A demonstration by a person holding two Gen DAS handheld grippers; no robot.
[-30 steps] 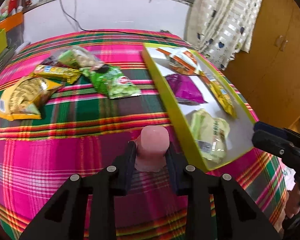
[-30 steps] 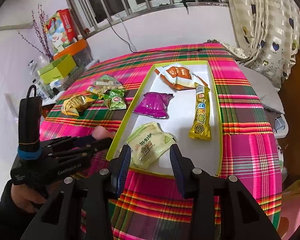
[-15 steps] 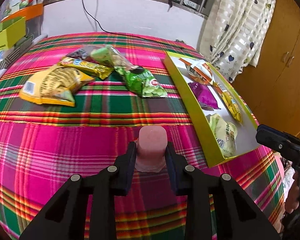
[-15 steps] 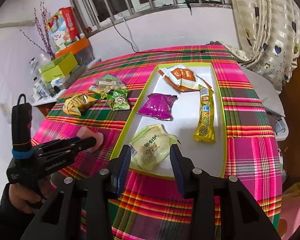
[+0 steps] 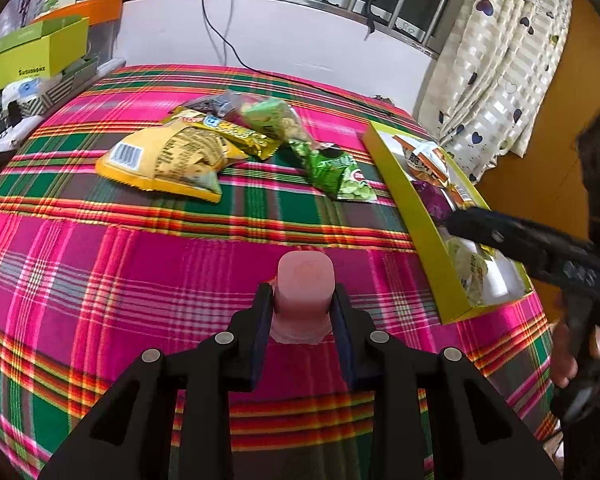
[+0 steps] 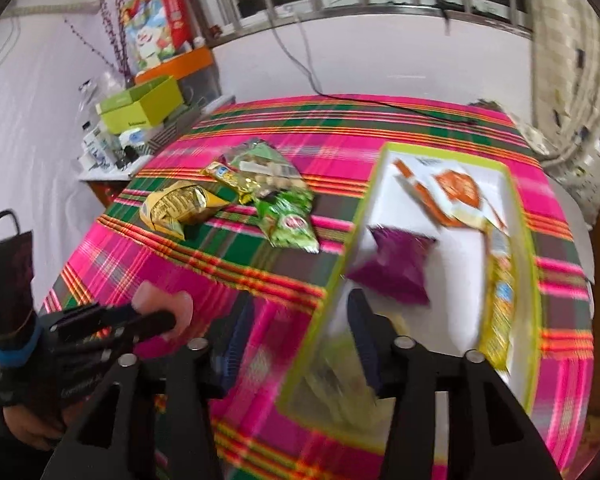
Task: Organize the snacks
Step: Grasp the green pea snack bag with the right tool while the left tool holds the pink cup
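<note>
My left gripper [image 5: 302, 300] is shut on a pink soft snack [image 5: 305, 280] above the plaid cloth, left of the tray. A yellow-green tray [image 5: 412, 208] holds an orange packet [image 6: 456, 192], a purple packet [image 6: 396, 272], a yellow stick pack [image 6: 500, 300] and a pale green packet [image 6: 340, 384]. My right gripper [image 6: 300, 304] hangs over the tray's near left rim, its jaws opening with nothing held between them. Loose on the cloth lie a yellow bag [image 5: 168, 160], a yellow bar [image 5: 236, 134], a clear bag [image 5: 272, 118] and a green bag [image 5: 340, 176].
A side shelf at the left carries a yellow-green box [image 5: 36, 56] and small clutter. A black cable [image 5: 236, 52] runs down the wall onto the cloth. A curtain [image 5: 496, 80] and a wooden wardrobe [image 5: 560, 140] stand at the right.
My left gripper carried the pink snack leftward, away from the tray. My right gripper swung left from over the pale green packet to the tray's rim, and its jaws widened.
</note>
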